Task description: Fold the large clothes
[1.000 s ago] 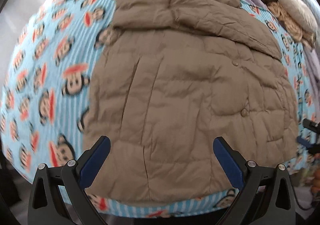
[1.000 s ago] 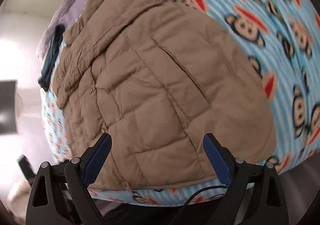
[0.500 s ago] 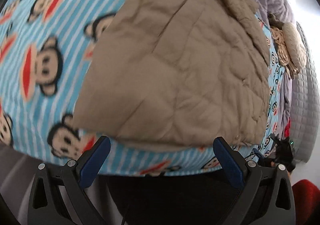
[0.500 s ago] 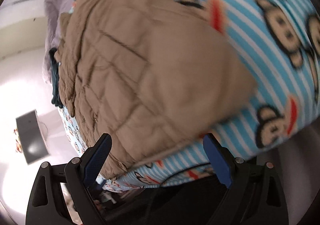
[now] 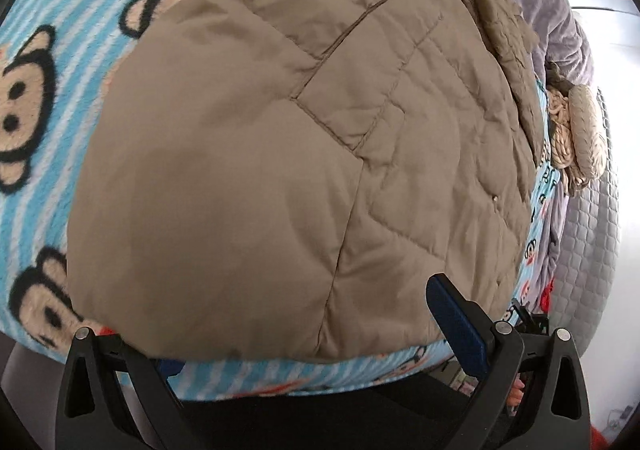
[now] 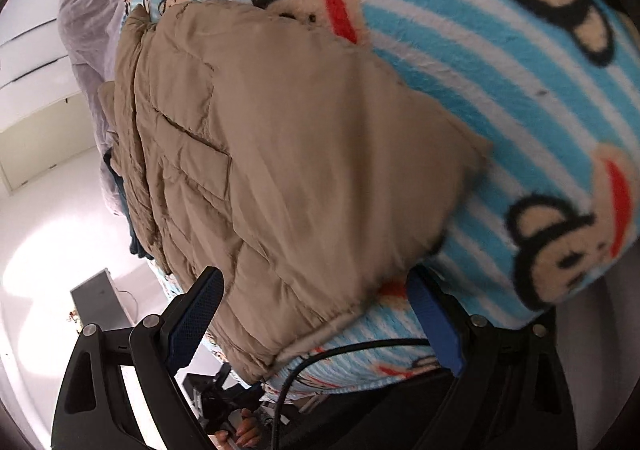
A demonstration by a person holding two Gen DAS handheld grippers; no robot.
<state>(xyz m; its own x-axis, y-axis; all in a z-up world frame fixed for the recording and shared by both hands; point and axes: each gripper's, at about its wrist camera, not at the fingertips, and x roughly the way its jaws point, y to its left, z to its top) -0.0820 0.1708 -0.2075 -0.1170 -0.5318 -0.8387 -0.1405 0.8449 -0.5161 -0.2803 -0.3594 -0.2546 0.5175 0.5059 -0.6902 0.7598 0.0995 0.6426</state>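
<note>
Monkey-print striped blanket [image 5: 52,61] on the bed w/ the tan quilted jacket [image 5: 248,169] flat on it, hem edge toward both tongs, left gripper [image 5: 304,346] & right gripper [image 6: 316,314] each spread wide at a hem corner, holding nothing yet, long axis running away.

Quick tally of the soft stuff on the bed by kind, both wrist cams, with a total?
Jacket: 1, tan quilted
Monkey-print blanket: 1, blue striped
Grey bedding: 1
Dark teal garment: 1, mostly hidden behind the jacket
Beige knitted item: 1
Total: 5
</note>
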